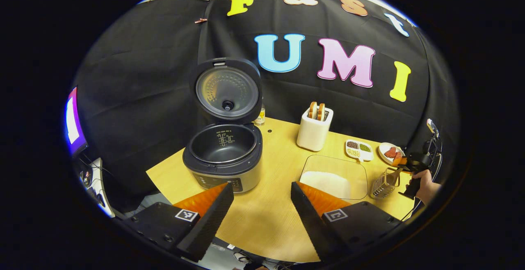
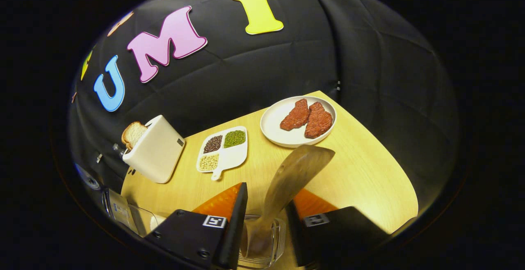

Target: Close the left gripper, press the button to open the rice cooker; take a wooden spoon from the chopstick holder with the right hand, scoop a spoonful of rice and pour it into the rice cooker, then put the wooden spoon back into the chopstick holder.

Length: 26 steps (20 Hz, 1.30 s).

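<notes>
Now my left gripper (image 1: 262, 204) hangs with its two fingers spread wide over bare tabletop at the bottom of the left gripper view. Just above them, left of centre, sits the dark grey round rice cooker (image 1: 223, 159), its lid (image 1: 227, 90) tipped up and the empty inner pot exposed. Lower right of centre lies the clear glass dish of white rice (image 1: 334, 177), and beside it the wire chopstick holder (image 1: 383, 184). At the far right edge my right gripper (image 1: 412, 164) and the hand (image 1: 426, 184) that holds it are small and bent by the lens.

Looking from the right gripper view, my right gripper (image 2: 264, 216) has the pale wooden spoon (image 2: 287, 184) between its fingers, bowl up toward mid-frame. The spoon's handle runs down into the holder's rim at the bottom edge, where it is cut off. Whether both fingers press on the handle, I cannot tell. Upper middle holds a round white plate with two reddish meat pieces (image 2: 298, 120). To its left lies a white divided tray of beans (image 2: 223, 149), and at the left a white toaster with a bread slice (image 2: 154, 149). All stand on the light wooden table (image 2: 361, 171).
</notes>
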Tool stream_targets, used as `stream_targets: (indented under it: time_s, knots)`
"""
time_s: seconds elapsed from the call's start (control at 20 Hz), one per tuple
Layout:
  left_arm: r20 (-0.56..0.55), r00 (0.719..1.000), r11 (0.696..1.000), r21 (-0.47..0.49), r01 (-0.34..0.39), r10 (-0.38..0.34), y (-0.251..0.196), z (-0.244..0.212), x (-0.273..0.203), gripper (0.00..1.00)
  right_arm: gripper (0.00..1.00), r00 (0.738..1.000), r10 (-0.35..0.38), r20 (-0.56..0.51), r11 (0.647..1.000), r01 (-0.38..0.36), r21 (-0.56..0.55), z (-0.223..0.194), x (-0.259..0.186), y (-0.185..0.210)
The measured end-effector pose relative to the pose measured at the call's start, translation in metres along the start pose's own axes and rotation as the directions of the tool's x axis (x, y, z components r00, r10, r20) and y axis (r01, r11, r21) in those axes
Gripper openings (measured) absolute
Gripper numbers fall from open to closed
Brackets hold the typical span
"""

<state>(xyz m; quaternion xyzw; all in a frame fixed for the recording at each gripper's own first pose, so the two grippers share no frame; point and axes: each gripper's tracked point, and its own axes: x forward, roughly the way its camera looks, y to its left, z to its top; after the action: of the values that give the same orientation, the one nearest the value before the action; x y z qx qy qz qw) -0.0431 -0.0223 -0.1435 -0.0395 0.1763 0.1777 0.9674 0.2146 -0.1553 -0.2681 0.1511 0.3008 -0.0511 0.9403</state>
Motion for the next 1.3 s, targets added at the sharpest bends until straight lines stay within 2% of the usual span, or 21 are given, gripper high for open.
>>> stream_targets:
  time_s: [0.05, 0.1, 0.2, 0.3, 0.45, 0.6, 0.7, 0.85, 1.0, 1.3]
  knots:
    - [0.001, 1.0, 1.0, -0.001, 0.005, -0.005, -0.001, 0.0, -0.002, 0.95, 0.43, 1.0, -0.013, 0.008, 1.0, 0.013, 0.004, 0.0, 0.008, -0.004]
    - [0.003, 1.0, 1.0, -0.004, 0.009, -0.009, -0.001, 0.001, -0.003, 0.95, 0.25, 1.0, -0.002, 0.006, 0.999, 0.002, 0.032, 0.006, 0.004, -0.003]
    - [0.005, 1.0, 1.0, -0.009, 0.013, -0.013, 0.001, 0.0, -0.005, 0.95, 0.19, 1.0, 0.002, -0.021, 0.997, 0.0, 0.083, 0.0, 0.002, 0.003]
    - [0.005, 1.0, 1.0, -0.018, 0.017, -0.017, 0.005, -0.002, -0.007, 0.95, 0.14, 1.0, 0.016, 0.002, 0.998, -0.016, 0.061, 0.004, 0.002, 0.006]
    - [0.002, 1.0, 0.999, -0.041, 0.022, -0.022, 0.015, -0.006, -0.009, 0.95, 0.11, 0.998, 0.039, 0.045, 0.999, -0.039, -0.005, 0.013, -0.015, 0.017]
    - [0.01, 0.999, 0.997, -0.061, 0.037, -0.037, 0.024, -0.003, -0.008, 0.95, 0.11, 0.989, 0.055, 0.135, 0.998, -0.049, -0.048, 0.041, -0.042, 0.03]
    - [0.031, 0.998, 0.995, -0.076, 0.064, -0.062, 0.028, 0.001, -0.009, 0.95, 0.11, 0.974, 0.082, 0.213, 0.993, -0.063, -0.097, 0.064, -0.064, 0.044]
    - [0.046, 0.995, 0.994, -0.071, 0.089, -0.086, 0.039, 0.003, -0.004, 0.95, 0.11, 0.951, 0.141, 0.275, 0.977, -0.088, -0.196, 0.08, -0.097, 0.071]
    - [0.064, 0.993, 0.994, -0.038, 0.1, -0.097, 0.058, 0.008, 0.0, 0.95, 0.11, 0.943, 0.195, 0.27, 0.959, -0.126, -0.253, 0.072, -0.121, 0.101]
    - [0.086, 0.988, 0.991, -0.038, 0.13, -0.126, 0.1, 0.016, 0.009, 0.95, 0.11, 0.915, 0.276, 0.293, 0.95, -0.213, -0.227, 0.071, -0.158, 0.167]
